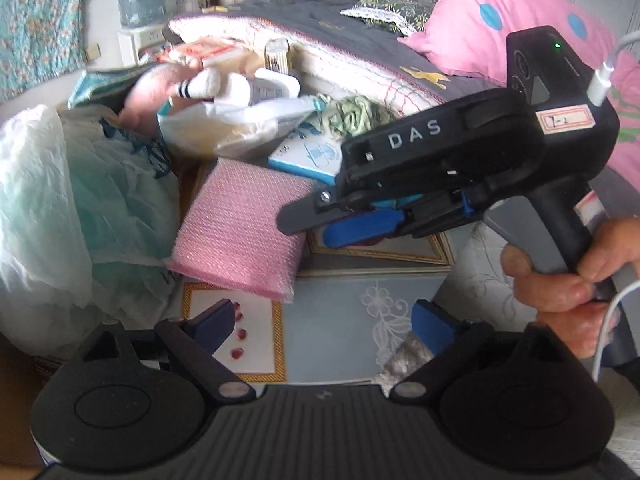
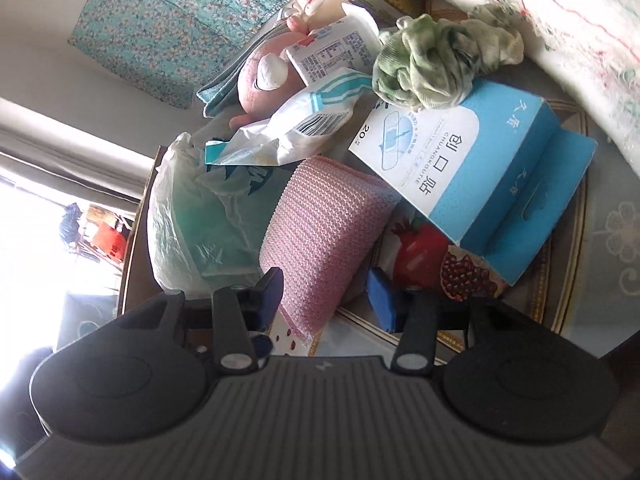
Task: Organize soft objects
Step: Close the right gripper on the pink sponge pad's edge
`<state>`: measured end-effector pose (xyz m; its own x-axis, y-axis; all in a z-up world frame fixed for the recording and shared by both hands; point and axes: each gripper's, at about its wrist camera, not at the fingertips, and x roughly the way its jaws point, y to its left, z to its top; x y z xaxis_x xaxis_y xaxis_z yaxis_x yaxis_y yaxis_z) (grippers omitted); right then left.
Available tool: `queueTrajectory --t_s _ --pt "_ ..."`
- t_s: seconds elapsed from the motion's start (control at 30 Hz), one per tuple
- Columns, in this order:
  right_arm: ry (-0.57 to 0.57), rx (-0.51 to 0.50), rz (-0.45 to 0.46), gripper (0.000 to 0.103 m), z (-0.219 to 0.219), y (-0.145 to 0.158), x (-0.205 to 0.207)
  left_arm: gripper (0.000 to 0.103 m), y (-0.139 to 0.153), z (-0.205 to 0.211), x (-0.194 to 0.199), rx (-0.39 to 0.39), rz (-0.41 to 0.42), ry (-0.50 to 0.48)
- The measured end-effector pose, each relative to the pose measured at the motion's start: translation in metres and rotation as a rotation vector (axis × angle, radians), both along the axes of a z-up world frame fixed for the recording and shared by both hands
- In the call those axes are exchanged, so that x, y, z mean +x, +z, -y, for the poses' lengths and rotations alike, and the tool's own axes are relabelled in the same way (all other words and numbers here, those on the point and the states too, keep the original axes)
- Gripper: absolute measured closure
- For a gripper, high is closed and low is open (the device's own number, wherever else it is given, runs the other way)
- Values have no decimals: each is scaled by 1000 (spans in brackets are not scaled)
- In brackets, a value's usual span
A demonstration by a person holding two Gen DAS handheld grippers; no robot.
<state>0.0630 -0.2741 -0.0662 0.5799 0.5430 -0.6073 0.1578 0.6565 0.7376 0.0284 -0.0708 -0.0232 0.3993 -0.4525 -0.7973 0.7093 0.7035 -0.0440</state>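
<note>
A pink knitted sponge pad lies on the patterned table top; it also shows in the right wrist view. My right gripper is open with its blue fingers on either side of the pad's near corner, not closed on it. In the left wrist view the right gripper reaches in from the right, beside the pad. My left gripper is open and empty, above the table in front of the pad. A green crumpled cloth and a pink plush toy lie behind.
A blue plaster box leans beside the pad. A white packet and a pale green plastic bag crowd the left. A quilted bed edge and a pink pillow rise behind.
</note>
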Motion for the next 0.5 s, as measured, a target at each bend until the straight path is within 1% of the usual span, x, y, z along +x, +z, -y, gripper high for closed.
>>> queueTrajectory --t_s 0.03,0.13,0.23,0.3,0.47,0.5 --pt "-4 -3 1 57 0 1 0 7 2 2 0 25 57 6" --pt "-33 20 -5 57 5 0 1 6 1 12 7 95 179 23" --pt "-60 37 -2 57 13 -1 -2 6 -5 24 17 154 253 21" --pt "-67 57 -2 58 14 -2 0 6 -10 28 25 176 261 7" --pt "-53 74 -5 61 13 -4 6 6 -21 32 42 203 202 3" --pt "-49 72 -7 61 11 -5 6 6 -22 31 44 196 192 6"
